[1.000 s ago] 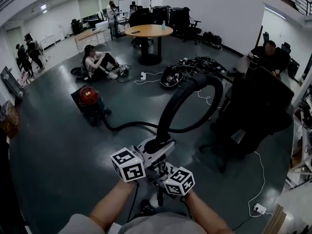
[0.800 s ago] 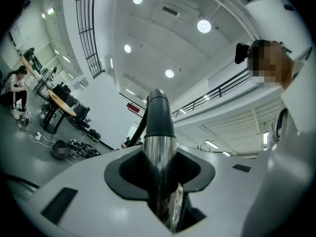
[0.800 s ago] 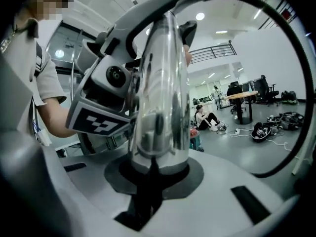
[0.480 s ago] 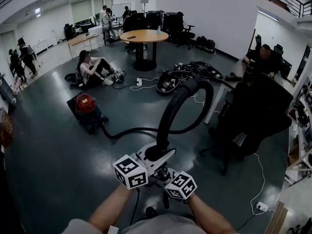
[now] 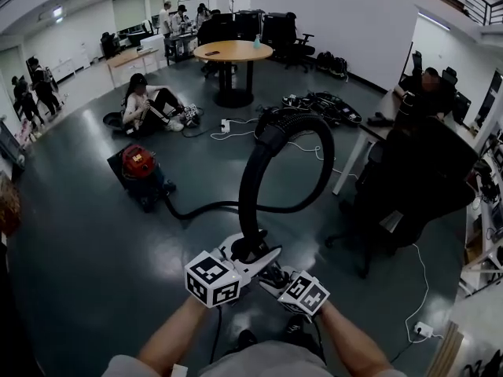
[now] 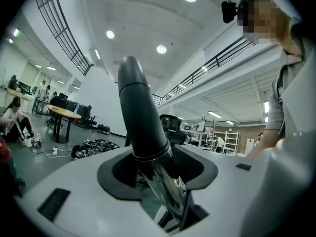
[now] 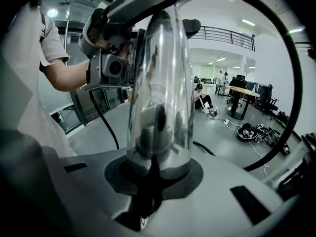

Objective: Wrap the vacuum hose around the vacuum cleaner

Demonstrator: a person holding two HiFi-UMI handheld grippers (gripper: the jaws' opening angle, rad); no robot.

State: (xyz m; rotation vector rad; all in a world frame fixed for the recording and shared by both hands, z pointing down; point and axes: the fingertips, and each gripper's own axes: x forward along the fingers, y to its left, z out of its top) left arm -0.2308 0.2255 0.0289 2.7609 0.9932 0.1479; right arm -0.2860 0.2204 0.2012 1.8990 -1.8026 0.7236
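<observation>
Presently, the dark grey floor point(image 5: 86, 242) of an open office hall carries the vacuum cleaner point(image 5: 140, 166). It is a red-topped unit standing upright at the left of the head view, well apart from the person holding the tools. A seated person point(image 5: 145, 104) is on the floor beyond it, and a black office chair point(image 5: 416, 179) stands at the right.

The black vacuum hose point(image 5: 250, 163) leaves the foot of the cleaner and lies across the floor towards the right. It then rises, arches over and comes down to the two tools. It is not wrapped around the cleaner.

The hose ends in a smooth black cuff point(image 6: 138, 102) joined to a chrome tube point(image 7: 160, 83).

The left tool point(image 6: 158, 174) sits where cuff meets chrome. Its jaws have just been opening and stand apart with the tube between them, the pads not seen pressing on it.

The right tool point(image 7: 153, 181) is just beside the left one, nearer the person. Its jaws have just been closing and are clamped on the chrome tube.
</observation>
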